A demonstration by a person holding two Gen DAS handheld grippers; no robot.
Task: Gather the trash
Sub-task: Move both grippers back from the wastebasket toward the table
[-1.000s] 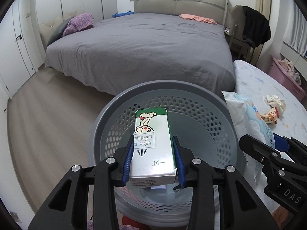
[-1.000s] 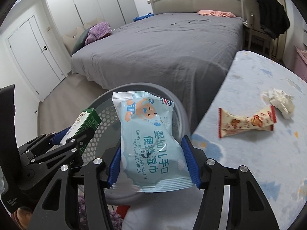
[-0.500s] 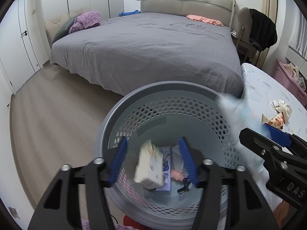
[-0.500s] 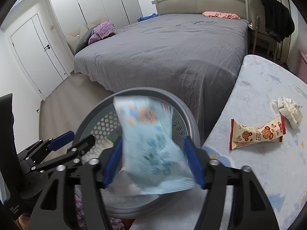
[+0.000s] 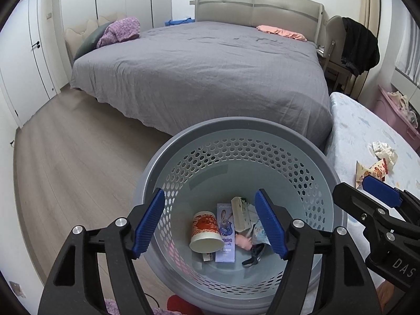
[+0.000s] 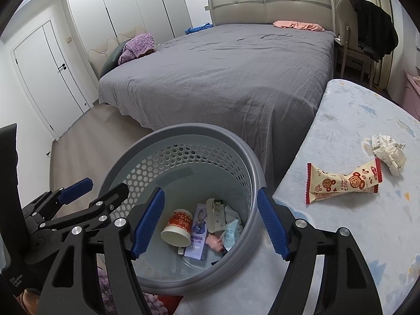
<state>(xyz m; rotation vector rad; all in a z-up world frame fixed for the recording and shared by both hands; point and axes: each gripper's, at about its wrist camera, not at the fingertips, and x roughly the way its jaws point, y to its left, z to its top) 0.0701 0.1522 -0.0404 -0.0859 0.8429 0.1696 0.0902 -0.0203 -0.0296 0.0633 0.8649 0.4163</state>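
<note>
A grey perforated trash basket [image 5: 236, 128] [image 6: 194, 128] stands beside the table. Inside lie a paper cup [image 5: 204, 231] [image 6: 178, 225], the green-and-white carton [image 5: 240, 212] [image 6: 216, 214], the blue wipes pack [image 5: 260, 232] [image 6: 232, 233] and other litter. My left gripper [image 5: 210, 223] is open and empty above the basket. My right gripper [image 6: 210, 223] is open and empty over the basket's right side. On the table lie a snack wrapper [image 6: 341, 182] [image 5: 370, 172] and a crumpled paper [image 6: 388, 151] [image 5: 383, 149].
The table [image 6: 354, 236] with a pale blue patterned cloth is at the right. A large grey bed [image 5: 204, 71] lies beyond the basket. Wood floor [image 5: 65, 162] is at the left. A chair with a black jacket [image 6: 372, 18] stands by the bed.
Both grippers opened. The carton dropped from the left gripper and the wipes pack from the right gripper, and both now lie in the basket.
</note>
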